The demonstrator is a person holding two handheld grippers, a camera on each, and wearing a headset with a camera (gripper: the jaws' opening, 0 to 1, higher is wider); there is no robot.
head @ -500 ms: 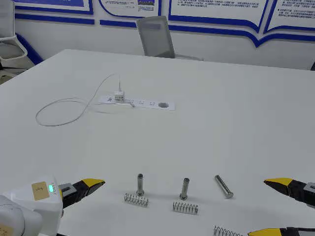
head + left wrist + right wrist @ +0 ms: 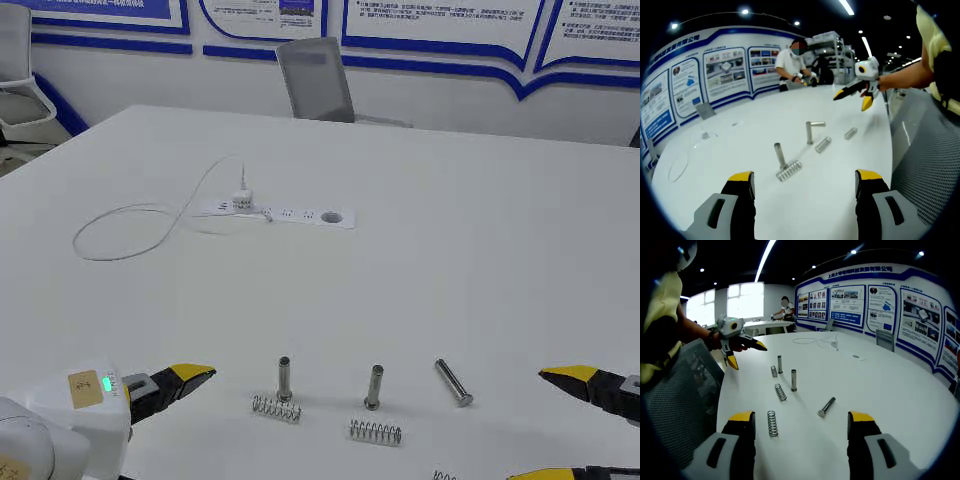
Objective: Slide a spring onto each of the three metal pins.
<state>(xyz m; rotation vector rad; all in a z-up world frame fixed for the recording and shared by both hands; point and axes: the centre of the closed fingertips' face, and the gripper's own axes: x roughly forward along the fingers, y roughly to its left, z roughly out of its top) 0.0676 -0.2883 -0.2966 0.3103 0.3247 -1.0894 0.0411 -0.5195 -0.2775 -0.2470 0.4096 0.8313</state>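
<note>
Both tools are spread wide and hold nothing. The left gripper (image 2: 804, 175) hangs low over the near edge of the table (image 2: 450, 250), and the right gripper (image 2: 801, 416) does the same on the far side of the parts.

All the parts sit between the grippers. The left pin (image 2: 284, 377) stands upright with the left spring (image 2: 276, 407) lying flat at its foot; I cannot tell whether they touch. The middle pin (image 2: 375, 385) also stands upright, and the middle spring (image 2: 375, 432) lies just in front of it. The right pin (image 2: 453, 381) lies on its side. The third spring (image 2: 771, 423) lies flat just ahead of my right jaws, a little apart from that pin.

No pin carries a spring, so I judge the task not begun and the step in hand to be the first pick.

As I see it, the left spring is the natural start for my left tool. The jaws should close across its coils lightly enough not to crush them. Then I tip it upright, line its bore over the pin's top and let it slide down. The standing pins look easy to knock over, so I may want the other tool to steady one. The right pin needs standing up or holding before its spring can go on.
</note>
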